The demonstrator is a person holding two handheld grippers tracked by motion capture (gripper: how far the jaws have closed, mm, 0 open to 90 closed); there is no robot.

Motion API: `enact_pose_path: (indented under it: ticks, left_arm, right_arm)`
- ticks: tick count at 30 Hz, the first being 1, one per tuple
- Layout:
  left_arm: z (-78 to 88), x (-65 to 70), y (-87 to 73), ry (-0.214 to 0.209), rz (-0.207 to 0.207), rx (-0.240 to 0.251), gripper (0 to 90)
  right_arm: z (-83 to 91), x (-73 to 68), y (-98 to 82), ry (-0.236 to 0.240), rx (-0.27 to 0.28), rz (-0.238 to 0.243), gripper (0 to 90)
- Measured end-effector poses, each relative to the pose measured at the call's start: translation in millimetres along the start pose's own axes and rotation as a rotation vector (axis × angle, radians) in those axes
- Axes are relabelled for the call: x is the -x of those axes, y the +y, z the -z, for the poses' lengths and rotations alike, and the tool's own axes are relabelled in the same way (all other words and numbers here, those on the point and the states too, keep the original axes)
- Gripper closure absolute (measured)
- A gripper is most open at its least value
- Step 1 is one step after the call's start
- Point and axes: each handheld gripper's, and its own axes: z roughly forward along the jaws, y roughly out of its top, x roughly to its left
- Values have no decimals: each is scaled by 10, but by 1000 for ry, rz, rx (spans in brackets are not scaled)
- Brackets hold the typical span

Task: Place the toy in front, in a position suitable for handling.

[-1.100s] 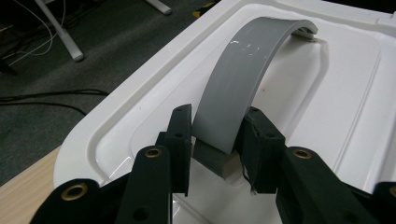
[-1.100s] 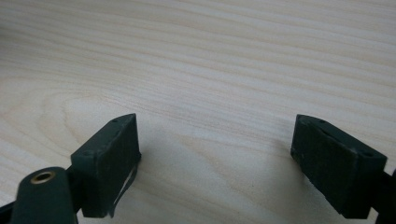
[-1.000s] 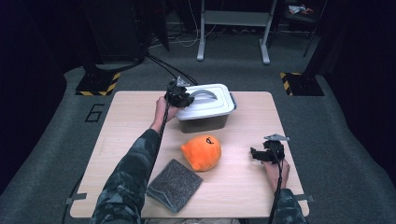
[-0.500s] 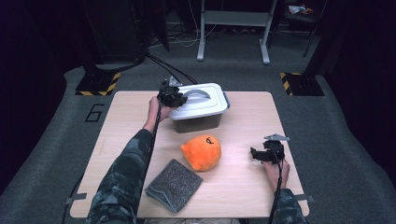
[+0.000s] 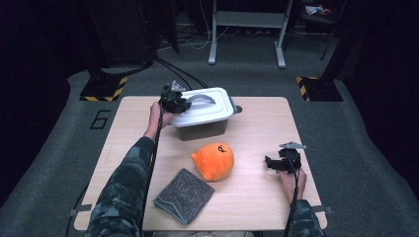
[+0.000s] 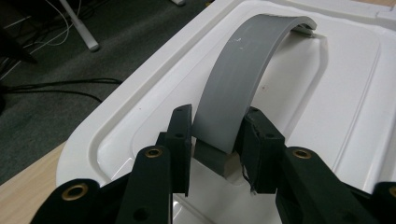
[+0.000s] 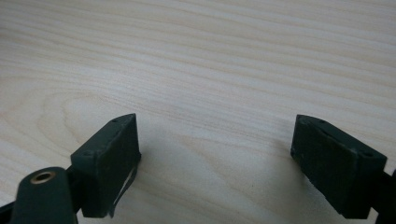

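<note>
A white lid (image 5: 210,111) with an arched grey handle (image 5: 200,98) lies over a dark box (image 5: 205,131) at the table's far middle. My left gripper (image 5: 178,103) is at the lid's left end. In the left gripper view its jaws (image 6: 219,123) are shut on the foot of the grey handle (image 6: 238,84), with the white lid (image 6: 336,107) beneath. Whether the lid still rests on the box I cannot tell. My right gripper (image 5: 274,163) hovers low at the table's right, and its jaws (image 7: 215,140) stand wide open over bare wood (image 7: 201,56).
An orange plush toy (image 5: 213,160) lies in the middle of the wooden table (image 5: 267,118). A grey folded cloth (image 5: 184,195) lies near the front edge, left of centre. Stands and cables are on the floor beyond the table.
My left gripper has drawn the lid a little to the left by its handle. The right gripper has not moved.
</note>
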Motion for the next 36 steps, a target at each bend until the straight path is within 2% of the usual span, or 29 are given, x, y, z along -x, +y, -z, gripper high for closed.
enact_pose_path:
  ticks: [4, 9, 11, 15, 26, 29, 30, 31, 36]
  left_arm:
    - [41, -51, -30, 3, -6, -10, 668]
    - [76, -94, -77, 4, 16, 2, 667]
    - [101, -111, -82, 1, 7, -16, 667]
    - [110, -110, -105, 7, 22, 2, 667]
    - [226, -146, -187, 24, 26, -18, 668]
    - [266, -160, -226, 26, 54, -11, 666]
    - [288, -176, -237, 26, 54, -22, 665]
    - [288, -175, -248, 31, 64, -10, 665]
    - [335, -173, -280, 43, 80, -15, 665]
  right_arm:
    - [0, 0, 0, 0, 0, 0, 145]
    - [0, 0, 0, 0, 0, 0, 145]
    - [0, 0, 0, 0, 0, 0, 145]
    - [0, 0, 0, 0, 0, 0, 145]
    - [0, 0, 0, 0, 0, 0, 145]
    - [0, 0, 0, 0, 0, 0, 145]
    - [0, 0, 0, 0, 0, 0, 145]
    - [0, 0, 0, 0, 0, 0, 145]
    - [0, 0, 0, 0, 0, 0, 145]
